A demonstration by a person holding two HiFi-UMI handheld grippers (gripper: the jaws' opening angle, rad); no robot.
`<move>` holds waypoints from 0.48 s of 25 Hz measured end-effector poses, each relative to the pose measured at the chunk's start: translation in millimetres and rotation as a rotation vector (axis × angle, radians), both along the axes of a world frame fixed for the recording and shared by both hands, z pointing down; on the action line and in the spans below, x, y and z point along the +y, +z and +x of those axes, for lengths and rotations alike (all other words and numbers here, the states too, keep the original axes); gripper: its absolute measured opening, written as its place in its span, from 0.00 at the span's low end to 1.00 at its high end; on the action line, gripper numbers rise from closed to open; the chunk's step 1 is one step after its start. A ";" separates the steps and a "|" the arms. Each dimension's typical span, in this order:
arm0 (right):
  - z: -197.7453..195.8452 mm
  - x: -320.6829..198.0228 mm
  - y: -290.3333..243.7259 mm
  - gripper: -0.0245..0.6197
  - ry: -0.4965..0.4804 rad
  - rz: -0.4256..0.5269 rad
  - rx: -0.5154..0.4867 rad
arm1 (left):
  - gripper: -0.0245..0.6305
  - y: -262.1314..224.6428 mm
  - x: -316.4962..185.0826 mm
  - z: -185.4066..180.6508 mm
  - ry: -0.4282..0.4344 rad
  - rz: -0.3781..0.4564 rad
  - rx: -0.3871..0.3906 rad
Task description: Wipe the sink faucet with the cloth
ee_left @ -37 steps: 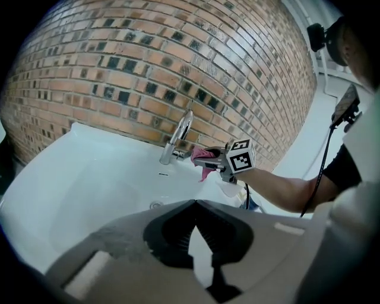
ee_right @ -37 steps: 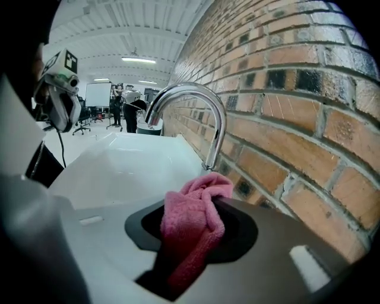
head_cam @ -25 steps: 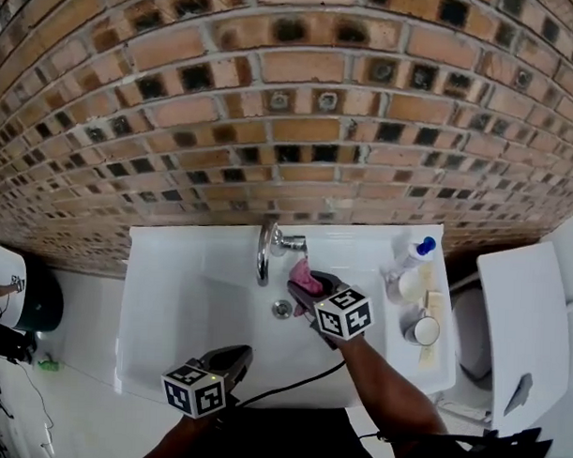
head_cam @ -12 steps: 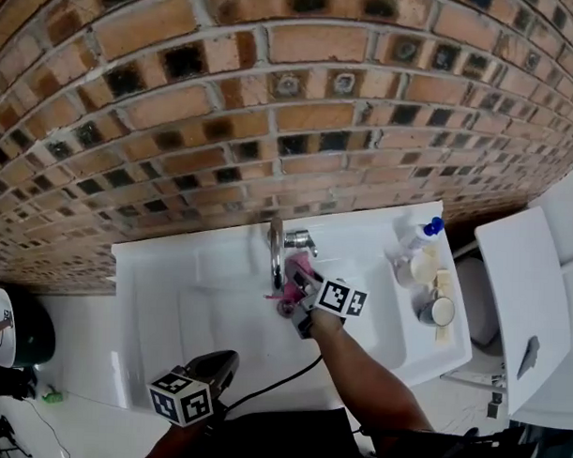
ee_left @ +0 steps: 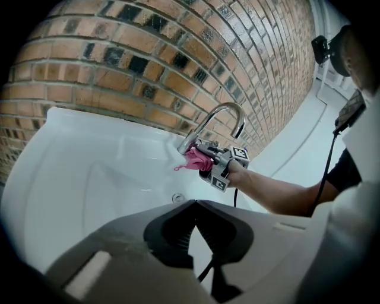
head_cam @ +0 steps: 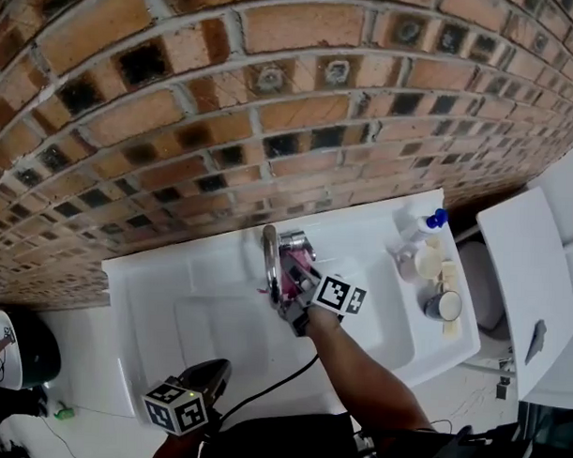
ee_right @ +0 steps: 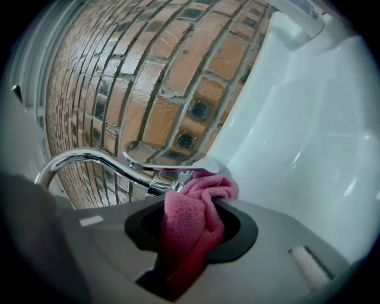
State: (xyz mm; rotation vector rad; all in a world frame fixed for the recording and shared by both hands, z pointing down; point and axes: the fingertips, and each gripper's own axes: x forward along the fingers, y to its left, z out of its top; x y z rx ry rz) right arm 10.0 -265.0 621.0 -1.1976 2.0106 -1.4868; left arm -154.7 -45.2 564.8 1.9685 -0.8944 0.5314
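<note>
A chrome faucet (head_cam: 268, 262) with a curved spout rises at the back of the white sink (head_cam: 171, 304). My right gripper (head_cam: 297, 282) is shut on a pink cloth (head_cam: 295, 267), which presses against the faucet base just under the lever handle (ee_right: 178, 164). In the right gripper view the cloth (ee_right: 191, 222) bunches between the jaws, with the spout (ee_right: 83, 158) arching off to the left. From the left gripper view the faucet (ee_left: 224, 116) and the cloth (ee_left: 195, 159) show across the basin. My left gripper (head_cam: 209, 373) hangs at the sink's front edge, its jaws together on nothing.
A brick wall (head_cam: 272, 101) stands behind the sink. On the right sink ledge are a blue-capped bottle (head_cam: 421, 226) and a cup (head_cam: 444, 306). A white fixture (head_cam: 524, 279) lies further right, a dark bin (head_cam: 20, 345) at the left. The drain (ee_left: 176, 198) sits mid-basin.
My right gripper has carried the pink cloth from over the basin up against the faucet, under the handle. The left gripper has stayed low at the front edge.
</note>
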 end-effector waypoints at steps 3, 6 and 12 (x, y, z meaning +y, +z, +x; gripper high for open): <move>-2.9 6.0 -12.7 0.24 -0.012 0.011 0.004 | 0.04 2.5 0.9 8.6 0.020 -0.012 0.014; -0.6 9.3 -28.3 0.24 -0.011 0.041 0.006 | 0.04 4.6 0.2 20.7 0.047 -0.014 0.031; 6.0 -4.0 -47.2 0.24 0.017 0.055 -0.001 | 0.04 2.8 -3.2 29.5 0.046 -0.003 0.065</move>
